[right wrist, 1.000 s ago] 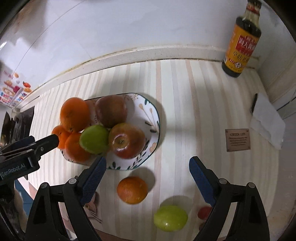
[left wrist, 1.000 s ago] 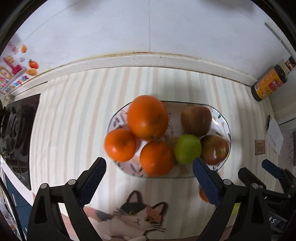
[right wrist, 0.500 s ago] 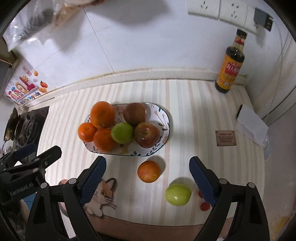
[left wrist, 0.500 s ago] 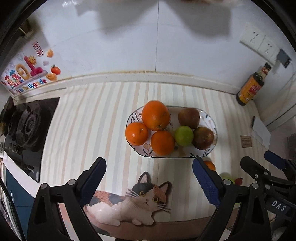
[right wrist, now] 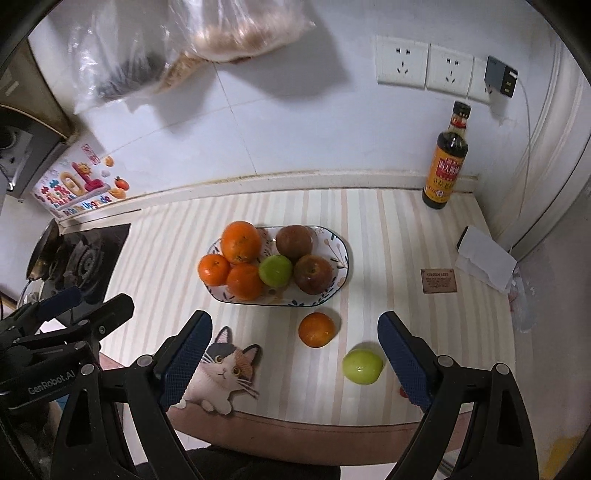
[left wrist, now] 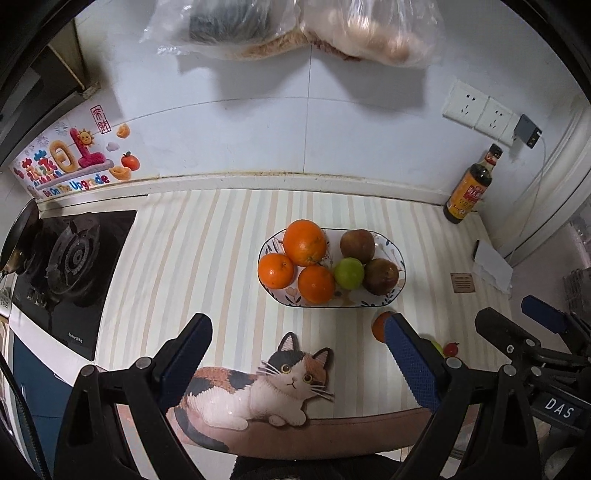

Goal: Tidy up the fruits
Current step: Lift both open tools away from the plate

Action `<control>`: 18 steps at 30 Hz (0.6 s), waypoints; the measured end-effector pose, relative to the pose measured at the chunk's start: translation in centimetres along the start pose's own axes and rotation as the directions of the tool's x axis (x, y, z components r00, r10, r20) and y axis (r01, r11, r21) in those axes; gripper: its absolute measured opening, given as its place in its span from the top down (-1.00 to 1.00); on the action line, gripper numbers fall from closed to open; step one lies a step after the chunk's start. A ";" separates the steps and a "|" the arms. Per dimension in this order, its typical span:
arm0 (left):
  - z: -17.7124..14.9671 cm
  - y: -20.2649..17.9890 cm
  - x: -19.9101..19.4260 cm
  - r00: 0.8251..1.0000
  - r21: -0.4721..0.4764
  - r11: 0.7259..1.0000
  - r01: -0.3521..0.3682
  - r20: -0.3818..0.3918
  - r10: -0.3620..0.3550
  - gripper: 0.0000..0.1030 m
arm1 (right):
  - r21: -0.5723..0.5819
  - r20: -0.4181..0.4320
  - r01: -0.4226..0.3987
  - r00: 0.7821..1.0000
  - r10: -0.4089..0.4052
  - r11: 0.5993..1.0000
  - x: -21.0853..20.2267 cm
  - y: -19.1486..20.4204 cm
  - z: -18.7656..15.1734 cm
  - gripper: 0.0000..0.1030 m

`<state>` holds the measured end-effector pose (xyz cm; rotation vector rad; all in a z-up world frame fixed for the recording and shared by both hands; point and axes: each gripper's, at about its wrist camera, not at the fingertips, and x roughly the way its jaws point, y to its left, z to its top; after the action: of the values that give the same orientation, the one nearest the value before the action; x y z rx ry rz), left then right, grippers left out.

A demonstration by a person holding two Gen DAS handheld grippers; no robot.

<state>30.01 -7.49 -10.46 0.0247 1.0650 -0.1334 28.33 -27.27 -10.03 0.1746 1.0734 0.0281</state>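
Observation:
A patterned oval plate (left wrist: 399, 261) (right wrist: 341, 251) on the striped counter holds three oranges (left wrist: 304, 242) (right wrist: 241, 241), a green apple (left wrist: 349, 273) (right wrist: 275, 270) and two dark red apples (left wrist: 381, 276) (right wrist: 312, 274). In front of the plate lie a loose orange (right wrist: 316, 329) (left wrist: 378, 325), a loose green apple (right wrist: 362, 366) and a small red fruit (left wrist: 451, 347), mostly hidden by a finger in the right wrist view. My left gripper (left wrist: 297, 347) and right gripper (right wrist: 291, 345) are both open and empty, held above the counter's front edge.
A dark sauce bottle (right wrist: 445, 166) (left wrist: 470, 192) stands at the back right by the wall. A gas stove (left wrist: 70, 258) (right wrist: 79, 258) is at the left. A white folded paper (right wrist: 485, 258) and a small brown card (right wrist: 439, 280) lie right. Plastic bags (left wrist: 295, 26) hang above.
Both grippers have pulled up and back from the plate, so the whole counter and wall show. The fruits have not moved.

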 end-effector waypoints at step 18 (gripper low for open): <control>-1.0 0.8 -2.6 0.999 -0.031 1.000 0.001 0.039 0.000 -0.85 | 0.005 0.042 -0.016 0.999 0.016 1.000 -2.9 0.0 -0.6 -0.81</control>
<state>28.01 -6.33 -8.71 -0.0065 1.0280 -0.1174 26.42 -27.47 -7.77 0.1882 1.0304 0.0359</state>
